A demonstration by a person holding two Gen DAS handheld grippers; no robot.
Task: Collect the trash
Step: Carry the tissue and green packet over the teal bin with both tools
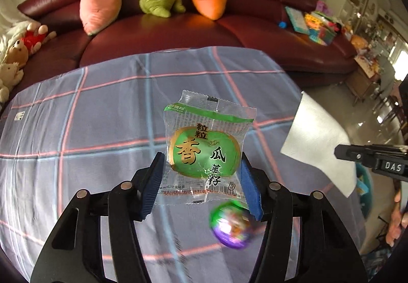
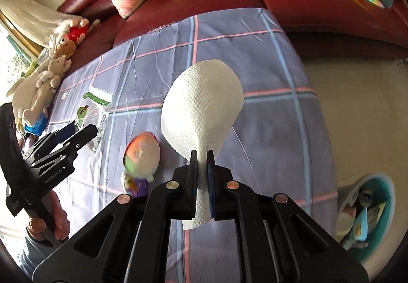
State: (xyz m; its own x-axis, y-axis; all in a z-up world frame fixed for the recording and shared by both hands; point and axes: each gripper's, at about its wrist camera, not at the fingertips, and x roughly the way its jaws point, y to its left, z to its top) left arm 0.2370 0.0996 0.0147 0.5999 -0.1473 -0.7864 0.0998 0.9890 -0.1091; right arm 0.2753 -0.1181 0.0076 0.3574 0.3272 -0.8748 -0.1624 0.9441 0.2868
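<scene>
A clear snack wrapper (image 1: 204, 145) with a green label hangs a little above the plaid tablecloth (image 1: 89, 130). My left gripper (image 1: 201, 158) is shut on it, with a blue pad pressing on each side. From the right wrist view the same wrapper (image 2: 97, 104) shows at the far left in the left gripper (image 2: 79, 135). A white paper towel (image 2: 201, 109) billows up from my right gripper (image 2: 202, 153), whose jaws are shut on its lower end. The towel (image 1: 318, 140) and the right gripper's tip (image 1: 341, 153) also show at the right of the left wrist view.
A blurred egg-shaped toy (image 2: 141, 153), green, orange and purple, stands on the cloth between the two grippers. A teal bin (image 2: 390, 188) holding several scraps sits on the floor right of the table. Behind the table, a dark red sofa (image 1: 165, 35) carries plush toys.
</scene>
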